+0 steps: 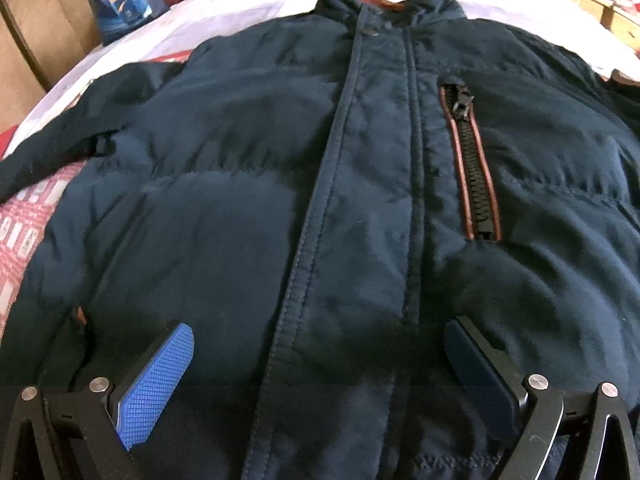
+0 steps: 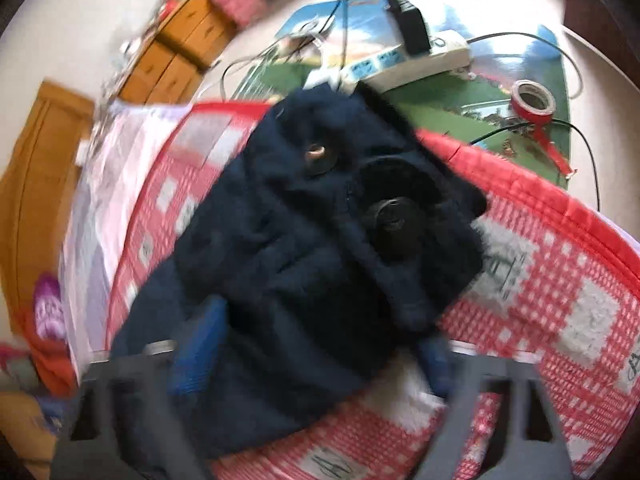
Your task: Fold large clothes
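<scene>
Handling: the jacket [image 1: 320, 208] looks bulky, soft and puffy; I'd grip the sleeve cuff [image 2: 400, 220] or hem.
Looks: navy, quilted, closed front, rust-trimmed chest zip [image 1: 472, 168].
Place: flat on the red checked bedspread [image 2: 540, 280].
Left gripper [image 1: 320, 360]: jaws apart, empty.
Right gripper [image 2: 316, 344]: blurred, fingers spread around the sleeve, not clamped.

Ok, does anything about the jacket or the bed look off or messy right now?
The jacket lies flat, front closed, undamaged. Its sleeve cuff reaches the edge of the red checked blanket, toward the floor. On the floor sit a power strip, loose cables and red tape.
</scene>
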Available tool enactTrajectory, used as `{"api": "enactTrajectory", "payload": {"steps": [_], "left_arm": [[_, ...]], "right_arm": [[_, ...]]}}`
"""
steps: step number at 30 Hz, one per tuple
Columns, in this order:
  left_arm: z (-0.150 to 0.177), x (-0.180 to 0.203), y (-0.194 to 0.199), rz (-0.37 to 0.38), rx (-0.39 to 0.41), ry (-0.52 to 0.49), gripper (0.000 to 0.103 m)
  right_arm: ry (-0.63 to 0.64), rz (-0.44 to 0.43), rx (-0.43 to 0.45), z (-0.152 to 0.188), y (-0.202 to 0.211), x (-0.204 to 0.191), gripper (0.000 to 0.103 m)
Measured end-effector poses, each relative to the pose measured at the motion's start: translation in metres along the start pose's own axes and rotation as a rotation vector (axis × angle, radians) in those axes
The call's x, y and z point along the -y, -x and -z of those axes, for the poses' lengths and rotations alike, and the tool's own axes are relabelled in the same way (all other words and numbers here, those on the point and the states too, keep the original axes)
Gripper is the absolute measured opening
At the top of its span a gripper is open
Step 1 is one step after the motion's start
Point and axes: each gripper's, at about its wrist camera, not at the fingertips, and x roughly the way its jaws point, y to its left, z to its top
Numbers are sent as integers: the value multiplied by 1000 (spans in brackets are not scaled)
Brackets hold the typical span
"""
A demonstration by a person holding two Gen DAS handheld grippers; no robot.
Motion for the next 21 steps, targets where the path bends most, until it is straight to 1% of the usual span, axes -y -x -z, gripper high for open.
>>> {"api": "enactTrajectory", "payload": {"steps": [1, 2, 3, 5, 7, 8, 10, 13, 16, 17, 18, 20, 21], "left_arm": [[0, 0, 2, 2, 4, -5, 103], [-1, 0, 2, 4, 6, -7, 103], [-2, -2, 4, 7, 11, -9, 103], [-3, -4, 6, 10, 18, -8, 103], [-5, -9, 10, 13, 30, -7, 103], [-6, -11, 11, 14, 36, -7, 103], [-10, -19, 14, 12, 47, -11, 103], [-16, -31, 17, 16, 61, -14, 103], [-21, -48, 20, 25, 76, -10, 103], [-23, -55, 22, 29, 82, -6, 103], [-24, -61, 23, 32, 87, -3, 103], [-26, -78, 26, 41, 97, 8, 103], [-27, -87, 28, 45, 100, 10, 103]], "right_arm": [[19, 3, 28, 0, 8, -4, 48], [42, 11, 52, 0, 15, -6, 33], [91, 29, 83, 0, 23, -14, 27], [214, 94, 132, 5, 35, -37, 23], [360, 167, 210, 16, 50, -69, 21], [403, 190, 242, 18, 53, -81, 20], [470, 215, 302, 28, 66, -104, 20], [611, 239, 413, 51, 90, -151, 19], [797, 225, 525, 94, 115, -213, 19], [844, 215, 546, 107, 120, -229, 19], [929, 194, 579, 132, 126, -255, 19], [1036, 155, 604, 167, 130, -291, 19], [1097, 127, 606, 192, 130, -314, 19]]}}
